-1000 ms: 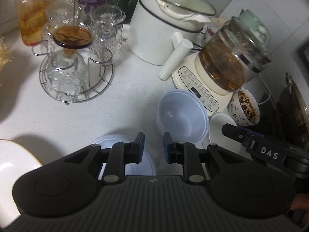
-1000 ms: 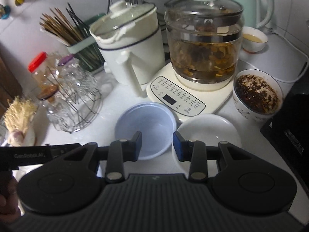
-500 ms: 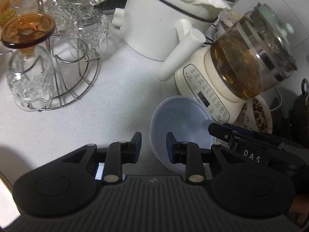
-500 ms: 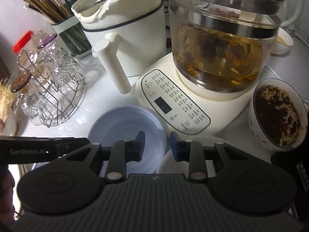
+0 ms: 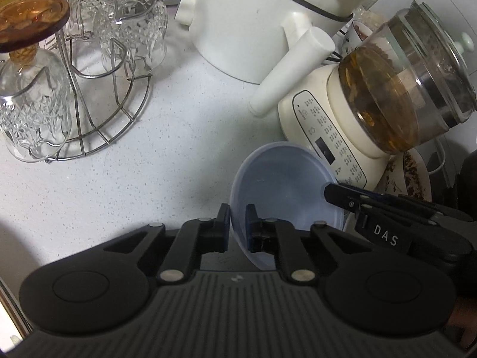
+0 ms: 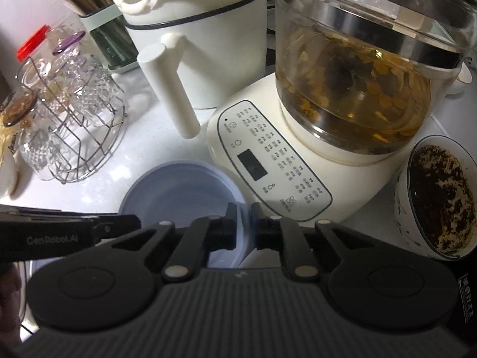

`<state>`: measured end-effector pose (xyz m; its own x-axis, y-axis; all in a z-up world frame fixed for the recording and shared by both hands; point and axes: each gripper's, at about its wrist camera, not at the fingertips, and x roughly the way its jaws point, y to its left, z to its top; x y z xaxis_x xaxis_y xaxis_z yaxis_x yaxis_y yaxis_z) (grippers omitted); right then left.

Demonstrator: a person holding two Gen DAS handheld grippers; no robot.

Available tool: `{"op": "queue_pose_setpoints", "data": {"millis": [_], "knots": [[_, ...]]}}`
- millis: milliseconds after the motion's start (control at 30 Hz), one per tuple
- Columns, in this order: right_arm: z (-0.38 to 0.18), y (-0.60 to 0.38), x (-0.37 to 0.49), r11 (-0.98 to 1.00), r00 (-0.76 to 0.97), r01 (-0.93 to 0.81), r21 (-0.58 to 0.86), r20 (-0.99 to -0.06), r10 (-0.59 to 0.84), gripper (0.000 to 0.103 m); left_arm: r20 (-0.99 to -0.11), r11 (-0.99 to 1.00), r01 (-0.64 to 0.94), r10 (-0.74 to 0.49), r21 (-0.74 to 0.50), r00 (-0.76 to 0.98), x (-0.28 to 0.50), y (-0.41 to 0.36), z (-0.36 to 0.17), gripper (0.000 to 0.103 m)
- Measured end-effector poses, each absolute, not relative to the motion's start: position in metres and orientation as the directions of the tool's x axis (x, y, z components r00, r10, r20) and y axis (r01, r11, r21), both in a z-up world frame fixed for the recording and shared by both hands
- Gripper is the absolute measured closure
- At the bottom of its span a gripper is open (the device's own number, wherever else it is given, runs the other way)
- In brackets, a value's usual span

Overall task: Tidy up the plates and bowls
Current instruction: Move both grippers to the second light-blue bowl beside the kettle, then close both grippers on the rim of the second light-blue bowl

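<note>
A pale blue bowl (image 5: 283,191) is seen low in the middle of the left wrist view, tipped up on its side on the speckled white counter (image 5: 149,173). Its near rim is pinched by the left gripper (image 5: 237,220), which is clamped tight on it with 1 finger inside the bowl and 1 outside. The far rim, at the right of that view, is gripped by the right gripper (image 5: 328,191), seen as a black arm marked "DAS".

In the right wrist view the same bowl (image 6: 179,191) is found low and left of the middle. Its rim is squeezed between the right gripper's (image 6: 244,220) closed fingers. The left gripper (image 6: 131,223) is seen coming in from the left edge onto the other side of the rim.

A cream kettle base with buttons (image 6: 268,164) is set just behind the bowl, with a glass pot of brown tea (image 6: 357,89) on top. A tall white pot with a stick handle (image 6: 202,38) is placed at the upper middle. A wire rack of glass cups (image 5: 74,74) is kept at the upper left. A cup with dark bits inside (image 6: 438,197) is seen at the right edge.
</note>
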<state>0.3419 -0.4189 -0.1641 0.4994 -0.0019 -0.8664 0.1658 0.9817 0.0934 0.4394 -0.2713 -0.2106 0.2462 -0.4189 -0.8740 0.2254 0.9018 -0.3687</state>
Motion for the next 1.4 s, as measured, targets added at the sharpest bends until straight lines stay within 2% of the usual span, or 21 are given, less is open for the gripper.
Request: {"op": "queue_pose_setpoints", "data": {"millis": [400,1033,1400], "knots": [[-0.139,-0.421,0.337,0.977,0.527,0.152,0.149,-0.848,0.047,0.093,-0.850,0.902,0.241,-0.422,-0.359,0.315,0.439,-0.260,-0.177,0.090],[-0.069,-0.369,0.313,0.981,0.660,0.090,0.171,-0.748,0.070,0.093,-0.778,0.899,0.256,-0.437,-0.356,0.451,0.411,-0.199,-0.109,0.090],[-0.061,-0.325,0.292,0.981,0.666,0.053,0.187,-0.738,0.104,0.093,-0.769,0.904,0.222,-0.427,-0.364,0.475,0.379,-0.149,-0.100,0.090]]}}
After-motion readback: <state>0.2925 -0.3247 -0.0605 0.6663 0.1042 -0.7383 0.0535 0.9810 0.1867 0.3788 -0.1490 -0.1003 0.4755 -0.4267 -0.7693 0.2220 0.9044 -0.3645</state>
